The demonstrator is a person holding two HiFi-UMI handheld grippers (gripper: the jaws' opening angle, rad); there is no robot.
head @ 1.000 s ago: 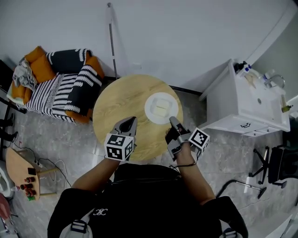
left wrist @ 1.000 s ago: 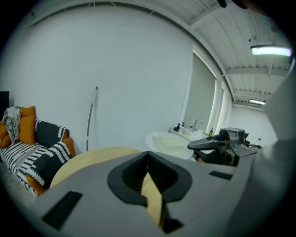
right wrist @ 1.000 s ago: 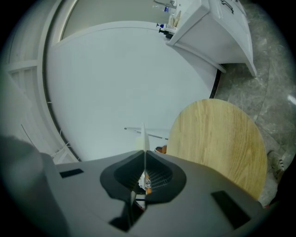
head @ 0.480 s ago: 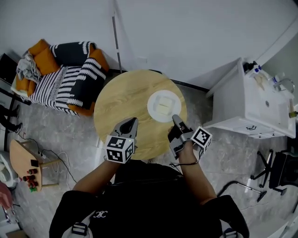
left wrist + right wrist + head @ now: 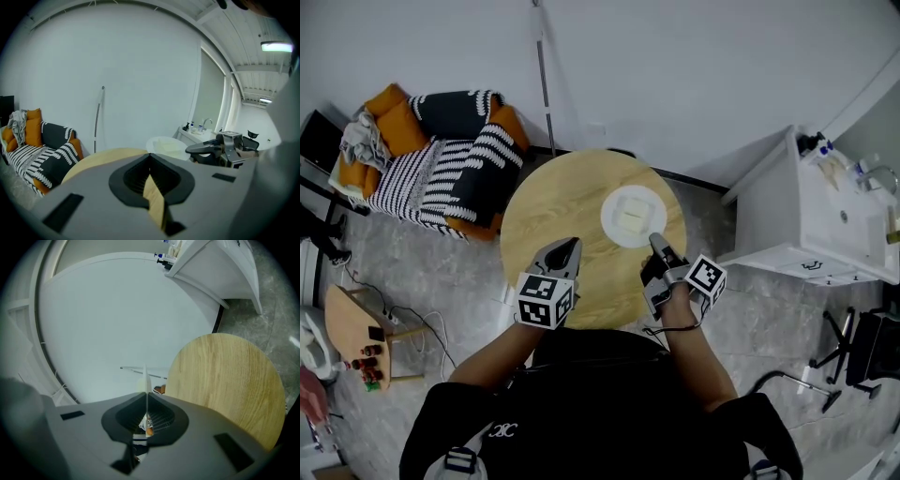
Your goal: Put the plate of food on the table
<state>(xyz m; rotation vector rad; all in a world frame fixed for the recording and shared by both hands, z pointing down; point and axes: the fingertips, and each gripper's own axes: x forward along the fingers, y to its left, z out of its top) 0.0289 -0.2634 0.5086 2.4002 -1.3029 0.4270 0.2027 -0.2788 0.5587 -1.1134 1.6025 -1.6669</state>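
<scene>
Head view shows the round light-wood table (image 5: 553, 206) in the middle of the frame. The white round plate (image 5: 610, 217) sits over its upper-right part, carrying pale yellow square slices of food (image 5: 632, 216). The right tool (image 5: 655, 240) reaches the plate's lower-right rim. In the right gripper view its jaws are pinched on that rim, which shows as a thin white edge (image 5: 146, 380) running up from between them, with the table (image 5: 225, 380) at the right of that frame. The left tool (image 5: 570, 244) hangs over the table's lower-left part, well apart from the plate, its jaws pressed together on nothing. From its own view the plate (image 5: 166, 144) and the right tool (image 5: 211, 149) lie right of centre.

Whether the plate's base already rests on the wood I cannot tell.

The step in hand looks like the set-down itself. To do it well, keep the plate level so the slices do not slide, and lower it until the whole base sits flat. Only then spread the right tool's jaws. Draw that tool straight back along the rim's line, low and slow, so the pads do not drag or tip the plate.
</scene>
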